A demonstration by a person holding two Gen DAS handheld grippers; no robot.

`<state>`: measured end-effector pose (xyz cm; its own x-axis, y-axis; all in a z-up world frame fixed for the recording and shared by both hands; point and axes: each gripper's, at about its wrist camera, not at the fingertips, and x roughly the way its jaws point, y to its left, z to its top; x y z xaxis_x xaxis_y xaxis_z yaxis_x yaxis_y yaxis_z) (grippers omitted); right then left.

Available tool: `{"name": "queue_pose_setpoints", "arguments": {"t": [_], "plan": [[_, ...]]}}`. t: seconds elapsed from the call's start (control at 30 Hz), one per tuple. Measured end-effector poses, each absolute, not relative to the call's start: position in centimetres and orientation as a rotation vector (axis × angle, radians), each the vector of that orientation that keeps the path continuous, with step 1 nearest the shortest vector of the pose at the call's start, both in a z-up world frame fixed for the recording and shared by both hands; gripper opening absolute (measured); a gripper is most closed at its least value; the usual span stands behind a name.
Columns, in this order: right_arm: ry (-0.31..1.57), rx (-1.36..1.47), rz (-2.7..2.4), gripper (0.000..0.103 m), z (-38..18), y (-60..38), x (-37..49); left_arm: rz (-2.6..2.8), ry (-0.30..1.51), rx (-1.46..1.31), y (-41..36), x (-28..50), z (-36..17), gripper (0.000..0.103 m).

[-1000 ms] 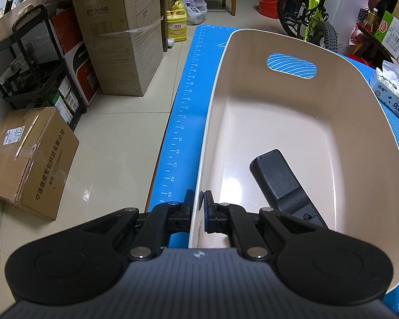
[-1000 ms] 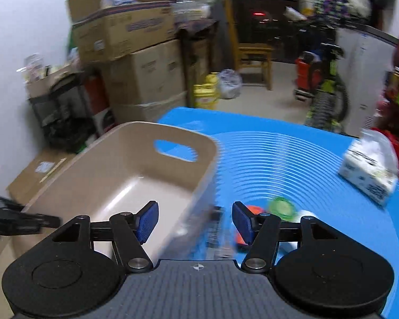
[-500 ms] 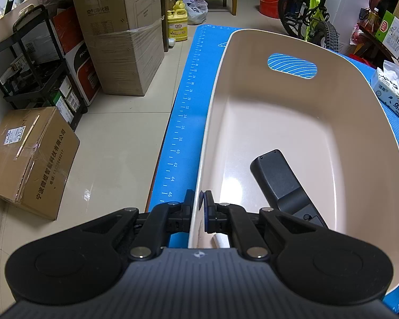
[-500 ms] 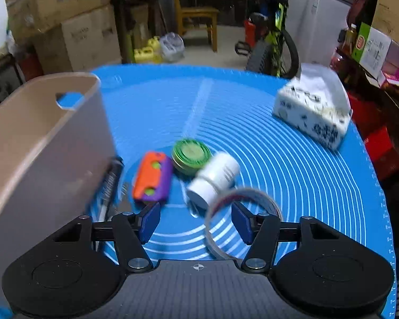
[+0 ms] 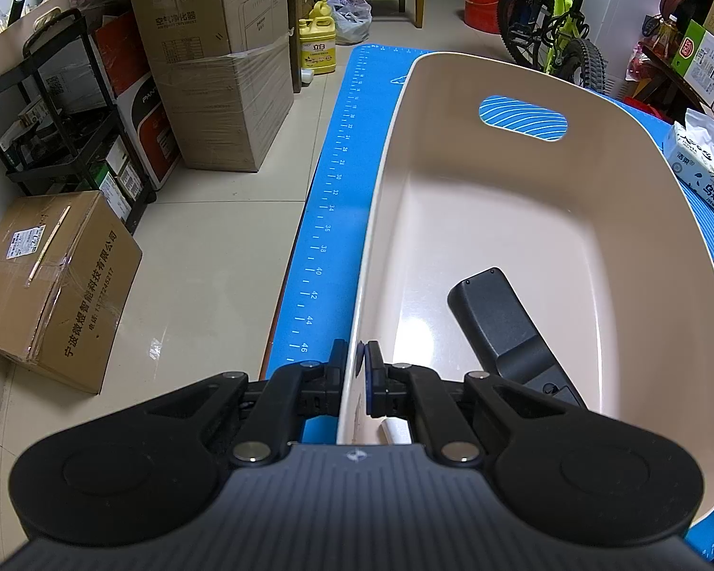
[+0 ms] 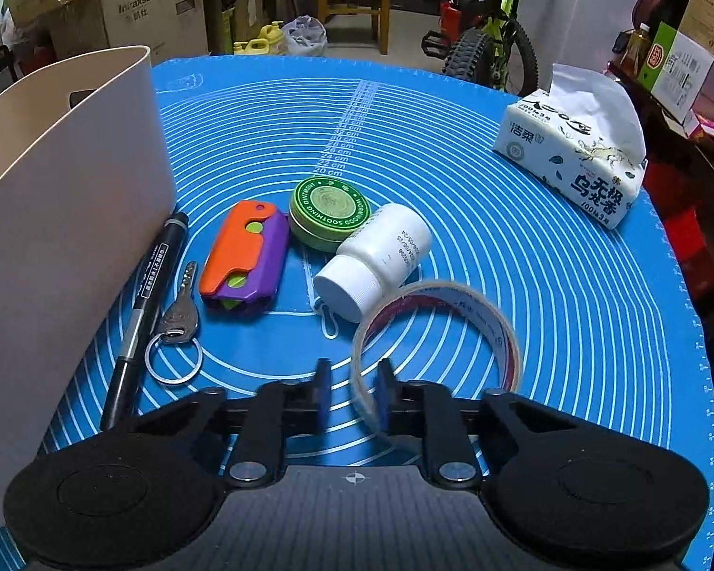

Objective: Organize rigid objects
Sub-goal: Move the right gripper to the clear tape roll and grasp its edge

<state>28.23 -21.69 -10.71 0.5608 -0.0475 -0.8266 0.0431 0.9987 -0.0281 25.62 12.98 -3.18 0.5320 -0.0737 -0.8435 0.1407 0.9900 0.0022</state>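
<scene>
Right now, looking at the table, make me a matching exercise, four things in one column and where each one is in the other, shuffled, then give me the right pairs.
Things
1. black remote
2. tape roll
3. black marker
4. tissue pack

Places
A. lying on the mat along the bin's outer wall
B. far right side of the mat
C. inside the beige bin
D. its band between the right gripper's fingers

Pairs: 1-C, 2-D, 3-A, 4-B
</scene>
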Motion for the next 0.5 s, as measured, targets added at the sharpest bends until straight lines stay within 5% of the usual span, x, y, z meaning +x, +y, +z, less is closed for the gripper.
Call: {"name": "queue_pose_setpoints", "arguments": {"t": [0.5], "plan": [[0.819, 0.049, -0.094, 0.017, -6.6, -21.7, 27.1, -0.127, 1.003, 0.073, 13.0, 25.6, -3.2, 0.008]]}}
